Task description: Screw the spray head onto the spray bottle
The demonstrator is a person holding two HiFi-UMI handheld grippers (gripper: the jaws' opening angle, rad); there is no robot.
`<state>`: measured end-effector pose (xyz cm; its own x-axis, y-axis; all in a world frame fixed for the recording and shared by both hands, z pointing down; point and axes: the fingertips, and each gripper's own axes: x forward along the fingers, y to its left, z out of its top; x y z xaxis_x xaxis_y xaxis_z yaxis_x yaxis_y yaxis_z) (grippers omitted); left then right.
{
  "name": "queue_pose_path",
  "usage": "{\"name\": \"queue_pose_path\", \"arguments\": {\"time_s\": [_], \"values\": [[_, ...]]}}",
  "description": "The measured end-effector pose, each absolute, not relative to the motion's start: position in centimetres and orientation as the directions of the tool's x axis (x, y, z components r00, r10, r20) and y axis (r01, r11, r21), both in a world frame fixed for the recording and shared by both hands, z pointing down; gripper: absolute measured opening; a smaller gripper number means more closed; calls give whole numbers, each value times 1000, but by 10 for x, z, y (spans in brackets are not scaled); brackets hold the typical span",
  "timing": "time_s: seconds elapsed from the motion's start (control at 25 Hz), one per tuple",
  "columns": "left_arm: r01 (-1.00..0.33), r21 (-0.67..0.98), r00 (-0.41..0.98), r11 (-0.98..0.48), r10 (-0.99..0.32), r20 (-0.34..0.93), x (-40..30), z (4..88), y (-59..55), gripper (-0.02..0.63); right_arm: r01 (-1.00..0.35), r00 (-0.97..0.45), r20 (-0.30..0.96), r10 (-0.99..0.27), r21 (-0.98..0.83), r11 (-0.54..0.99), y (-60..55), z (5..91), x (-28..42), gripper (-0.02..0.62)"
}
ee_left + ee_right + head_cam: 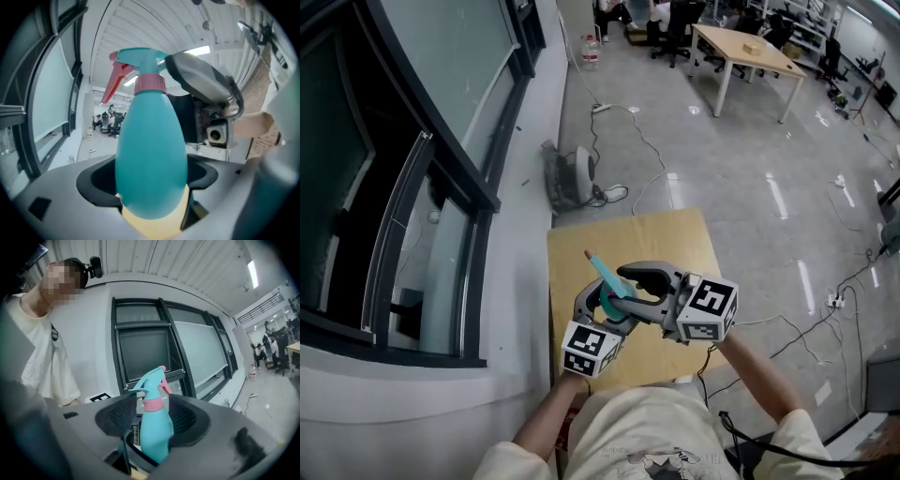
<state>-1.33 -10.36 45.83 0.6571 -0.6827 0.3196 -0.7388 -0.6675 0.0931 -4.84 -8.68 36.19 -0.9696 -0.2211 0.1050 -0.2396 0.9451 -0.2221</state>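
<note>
Left gripper [150, 183]: smooth grey moulded shell with black-lined jaw recesses; jaws are clamped on the rounded lower body of the spray bottle [150, 159].

Right gripper [152, 417]: same grey shell, with pads of fine ribbed black texture; its jaws are spread, and the bottle's neck stands between them with a gap on either side.

Spray bottle: glossy teal plastic, egg-shaped and tapering to a narrow neck. It is seen in the lower centre of the head view, tilted towards the upper left, with the two grippers meeting round it.

Spray head [140, 58]: teal, angular, seated on the neck. It is joined by a ridged pink collar [150, 84], and a red wedge-shaped trigger [114, 83] hangs to its left. How far it is screwed down cannot be told.

Marker cubes [708, 307]: white faces with black square patterns.

Table top [675, 242]: pale flat wood, square-cornered, beneath the grippers.

Floor [750, 159]: grey and polished, with strips of reflected light.

Window frames [441, 141]: dark metal, at the frame's left.
</note>
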Motion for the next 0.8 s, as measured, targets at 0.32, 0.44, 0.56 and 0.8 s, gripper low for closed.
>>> {"name": "queue_pose_path", "arguments": {"time_s": [0.32, 0.44, 0.56, 0.8], "values": [[-339, 145, 901, -929, -276, 336, -19, 443, -50, 414, 17, -997, 67, 34, -237, 971, -57, 347, -37, 215], [-234, 144, 917, -962, -169, 361, -26, 434, -33, 414, 116, -991, 43, 131, -244, 963, -44, 338, -39, 215], [-136, 151, 920, -979, -68, 386, -22, 426, -16, 414, 219, -974, 2, 227, -250, 943, -32, 327, -38, 215], [-55, 146, 925, -988, 5, 381, -8, 414, -6, 414, 352, -935, -45, 353, -264, 898, -17, 314, -41, 212]]}}
